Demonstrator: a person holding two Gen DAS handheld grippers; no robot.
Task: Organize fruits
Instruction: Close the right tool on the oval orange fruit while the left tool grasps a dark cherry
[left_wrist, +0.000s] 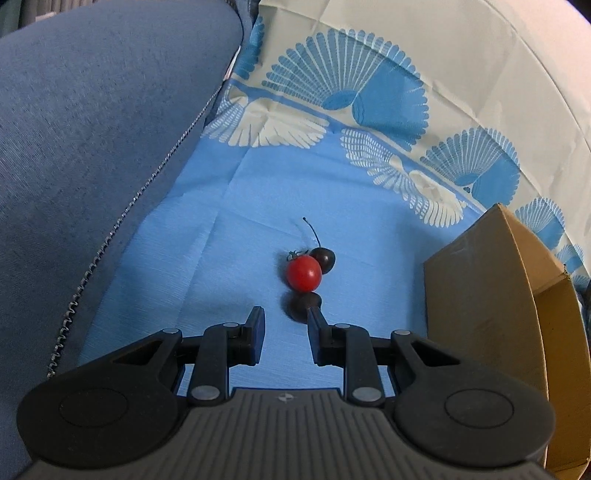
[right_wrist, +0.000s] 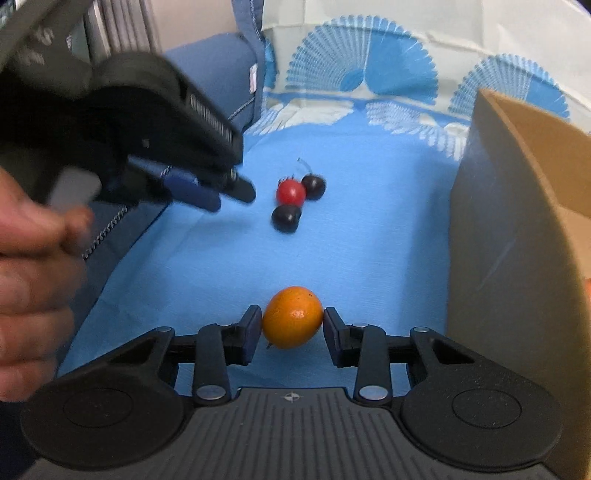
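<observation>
A red cherry tomato (left_wrist: 303, 272) lies on the blue cloth between two dark cherries: one with a stem (left_wrist: 324, 258) behind it, one (left_wrist: 301, 305) in front. My left gripper (left_wrist: 285, 319) is open and empty just short of the near cherry, whose right side is hidden by the right finger. The same three fruits show in the right wrist view: tomato (right_wrist: 291, 192), stemmed cherry (right_wrist: 314, 186), near cherry (right_wrist: 286, 218). My right gripper (right_wrist: 292, 324) is shut on a small orange fruit (right_wrist: 292, 317) just above the cloth. The left gripper (right_wrist: 225, 194) appears there too, blurred.
An open cardboard box (left_wrist: 491, 295) stands at the right, also in the right wrist view (right_wrist: 517, 221). A blue sofa cushion with a zip (left_wrist: 92, 166) bounds the left side. The patterned blue and cream cloth (left_wrist: 369, 92) runs up behind.
</observation>
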